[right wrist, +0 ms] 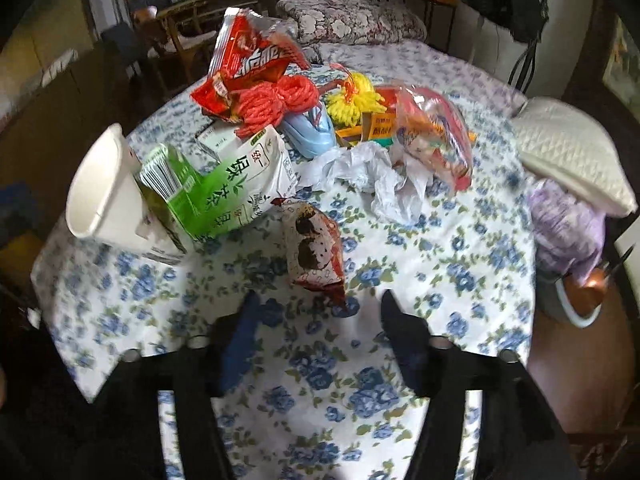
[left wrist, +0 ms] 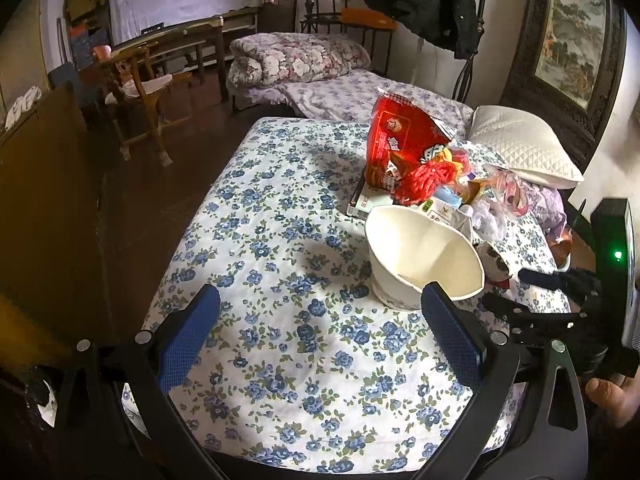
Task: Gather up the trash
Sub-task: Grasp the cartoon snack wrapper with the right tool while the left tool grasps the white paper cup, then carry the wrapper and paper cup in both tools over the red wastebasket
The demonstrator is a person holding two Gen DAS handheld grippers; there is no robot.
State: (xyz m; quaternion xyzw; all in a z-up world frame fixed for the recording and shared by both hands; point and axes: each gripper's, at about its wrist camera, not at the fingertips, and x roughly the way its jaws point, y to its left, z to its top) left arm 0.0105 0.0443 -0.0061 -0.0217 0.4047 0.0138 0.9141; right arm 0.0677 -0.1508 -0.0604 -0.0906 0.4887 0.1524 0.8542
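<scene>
Both grippers are empty, the left gripper (left wrist: 320, 332) spread wide and the right gripper (right wrist: 320, 320) parted just short of the small red-and-white crinkled snack wrapper (right wrist: 316, 254). That light foil could skid or tear if pinched off-centre. Trash sits heaped on a blue-flowered quilted bedcover (right wrist: 440, 264) in a cluttered bedroom.

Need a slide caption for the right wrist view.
Open right gripper hovers before a small snack packet, with cup, green tea carton and wrappers beyond.
</scene>
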